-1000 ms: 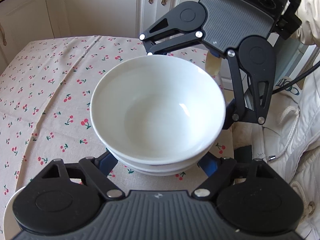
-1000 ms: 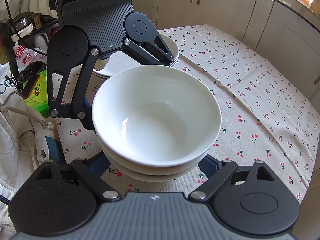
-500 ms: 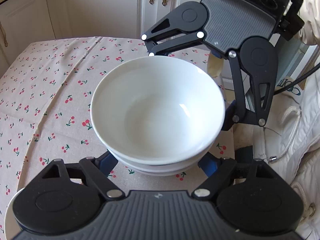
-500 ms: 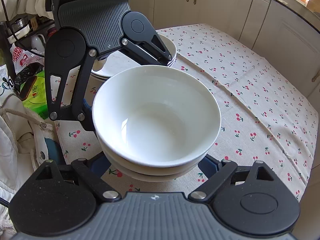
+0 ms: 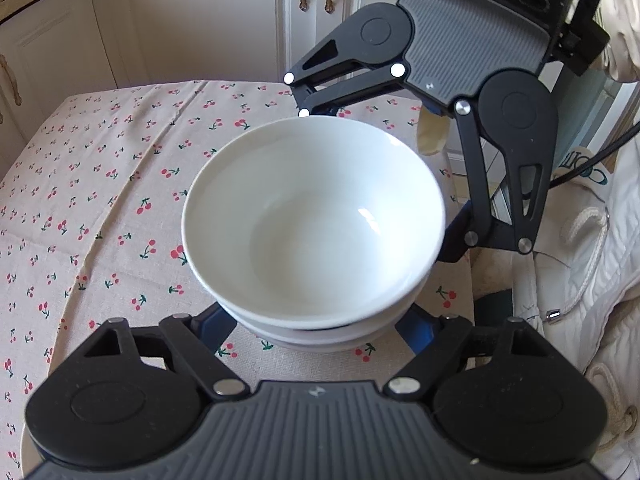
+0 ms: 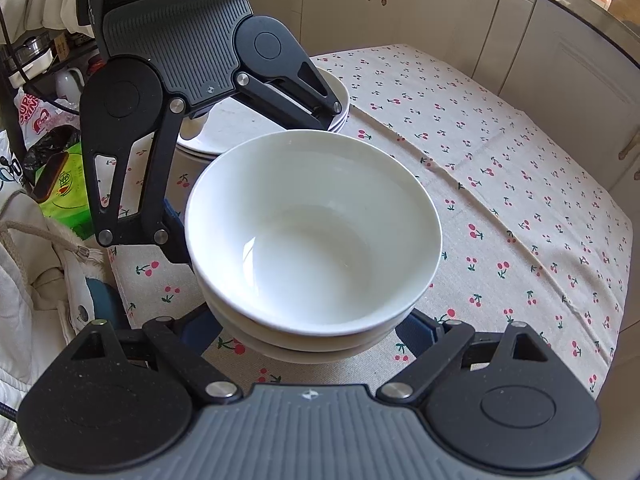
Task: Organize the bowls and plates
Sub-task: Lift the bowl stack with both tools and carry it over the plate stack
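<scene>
A stack of white bowls (image 5: 316, 232) sits between both grippers above the cherry-print tablecloth (image 5: 100, 184); it also shows in the right wrist view (image 6: 316, 240). My left gripper (image 5: 316, 332) has its blue-padded fingers spread around the lower bowl from the near side. My right gripper (image 6: 312, 340) holds the stack the same way from the opposite side and shows across the stack in the left wrist view (image 5: 384, 184). A stack of white plates (image 6: 224, 136) lies on the table behind the left gripper.
White cabinets (image 5: 200, 24) stand beyond the table. A white coat (image 5: 592, 280) is beside the table edge. Bags and a green box (image 6: 60, 184) lie off the table's side. The tablecloth stretches wide to the right (image 6: 520, 200).
The bowl stack and both grippers have shifted slightly together; the plate at the left view's bottom-left corner has slid nearly out of sight. Both holds are unchanged.
</scene>
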